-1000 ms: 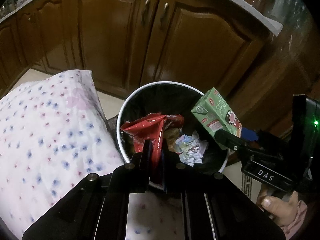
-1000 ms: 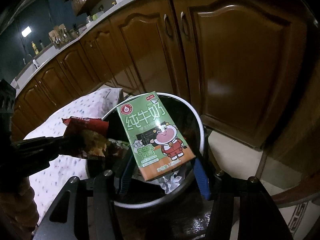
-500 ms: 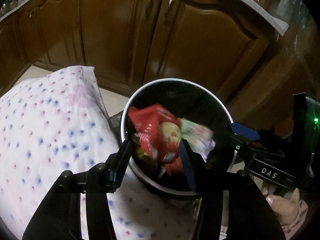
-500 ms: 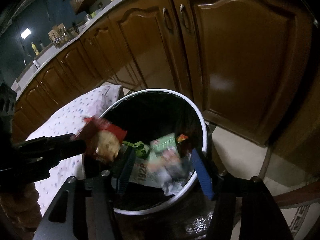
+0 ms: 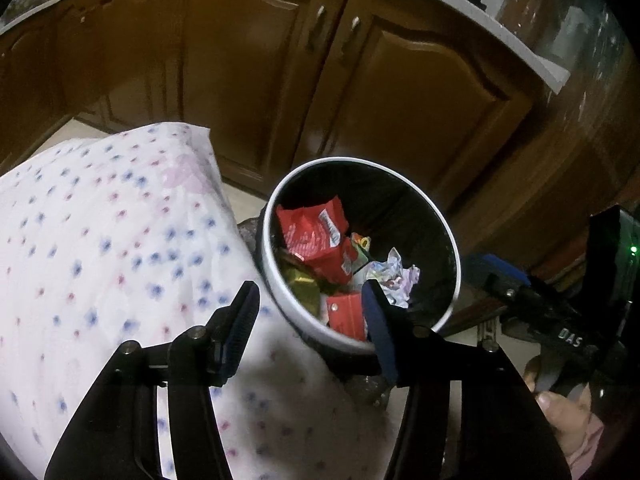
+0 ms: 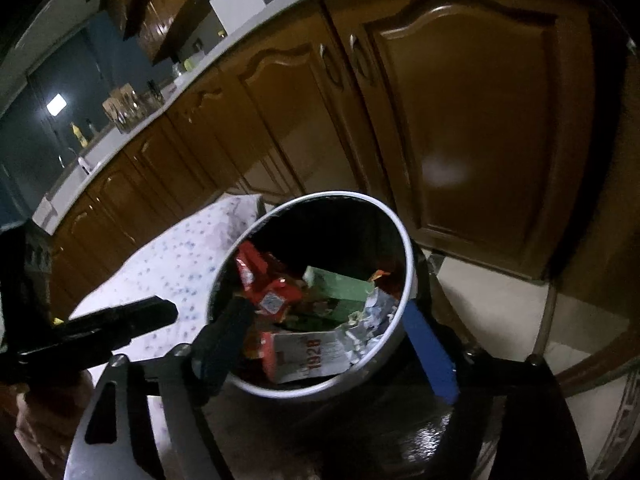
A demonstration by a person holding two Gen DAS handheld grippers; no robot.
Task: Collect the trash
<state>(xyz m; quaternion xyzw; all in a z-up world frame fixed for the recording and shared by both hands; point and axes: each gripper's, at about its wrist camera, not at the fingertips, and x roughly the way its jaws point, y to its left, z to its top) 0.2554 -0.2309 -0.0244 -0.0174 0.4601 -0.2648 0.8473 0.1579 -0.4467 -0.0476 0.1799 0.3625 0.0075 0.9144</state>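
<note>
A round bin with a pale rim and black liner stands on the floor below both grippers. Inside lie a red snack wrapper, the green milk carton, crumpled paper and a white and red box. My left gripper hangs over the bin's near rim, its jaws opening with nothing held between them. My right gripper hovers over the bin, jaws opening wide and holding nothing. The right gripper shows in the left wrist view, the left gripper in the right wrist view.
A table with a dotted white cloth stands to the left of the bin. Brown cabinet doors rise just behind it under a pale countertop. A hand grips the right tool's handle. Pale floor tiles lie on the right.
The left gripper let go of the red wrapper and the right gripper let go of the green carton; both fell into the bin. Both pairs of jaws spread apart.
</note>
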